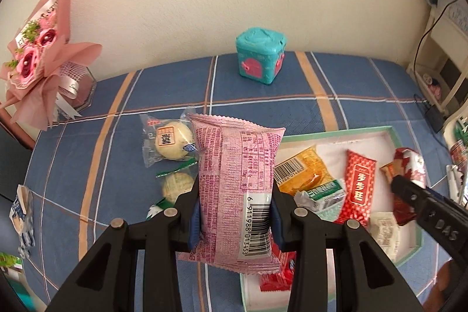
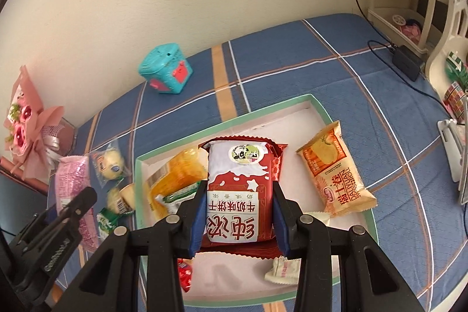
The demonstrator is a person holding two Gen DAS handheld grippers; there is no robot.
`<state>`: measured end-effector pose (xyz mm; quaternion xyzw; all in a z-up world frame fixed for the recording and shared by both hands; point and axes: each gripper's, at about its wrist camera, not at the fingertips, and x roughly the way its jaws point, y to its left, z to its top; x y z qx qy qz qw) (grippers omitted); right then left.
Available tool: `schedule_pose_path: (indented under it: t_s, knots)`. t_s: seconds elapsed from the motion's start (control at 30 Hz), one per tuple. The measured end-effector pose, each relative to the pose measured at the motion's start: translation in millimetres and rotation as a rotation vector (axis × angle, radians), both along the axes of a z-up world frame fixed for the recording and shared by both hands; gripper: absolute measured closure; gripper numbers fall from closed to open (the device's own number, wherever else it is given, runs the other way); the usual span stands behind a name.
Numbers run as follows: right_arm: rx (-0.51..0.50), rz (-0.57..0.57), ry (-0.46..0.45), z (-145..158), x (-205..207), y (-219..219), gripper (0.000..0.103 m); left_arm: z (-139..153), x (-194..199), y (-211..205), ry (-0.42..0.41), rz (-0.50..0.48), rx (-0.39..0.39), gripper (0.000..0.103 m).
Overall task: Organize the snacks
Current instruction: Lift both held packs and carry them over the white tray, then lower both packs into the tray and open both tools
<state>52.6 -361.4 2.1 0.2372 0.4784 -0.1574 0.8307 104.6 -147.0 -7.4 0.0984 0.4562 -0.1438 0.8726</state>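
A pink crinkle-edged snack packet [image 1: 234,189] is being clamped by the left hand-held gripper [image 1: 234,220] above the blue plaid bed [image 1: 263,84], beside the green-rimmed white cardboard tray [image 2: 222,125]; a red-and-white biscuit packet [image 2: 238,195] is being gripped by the right hand-held gripper [image 2: 238,220] over that tray, where an orange swiss-roll packet [image 2: 336,171] is lying.

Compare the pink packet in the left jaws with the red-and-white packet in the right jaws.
The pink packet shows its printed back and barcode; the red-and-white packet shows its front. The pink packet hangs at the edge of the green-rimmed tray; the red-and-white packet hangs over the tray's middle. Both are sealed and clamped.
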Motion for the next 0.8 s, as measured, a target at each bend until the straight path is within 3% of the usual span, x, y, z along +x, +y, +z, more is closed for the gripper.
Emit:
schedule_pose_path:
  t_s: [0.4,0.63,0.8]
  knots:
    - [0.031,-0.004,0.053,-36,14,-9,0.061,-50,26,-17,0.006,0.014,0.096,0.063]
    - [0.041,-0.013,0.065,-44,15,-11,0.061,-68,25,-37,0.012,-0.027,0.145,0.063]
    - [0.05,-0.019,0.069,-48,15,-14,0.061,-74,22,-46,0.031,-0.056,0.137,0.063]
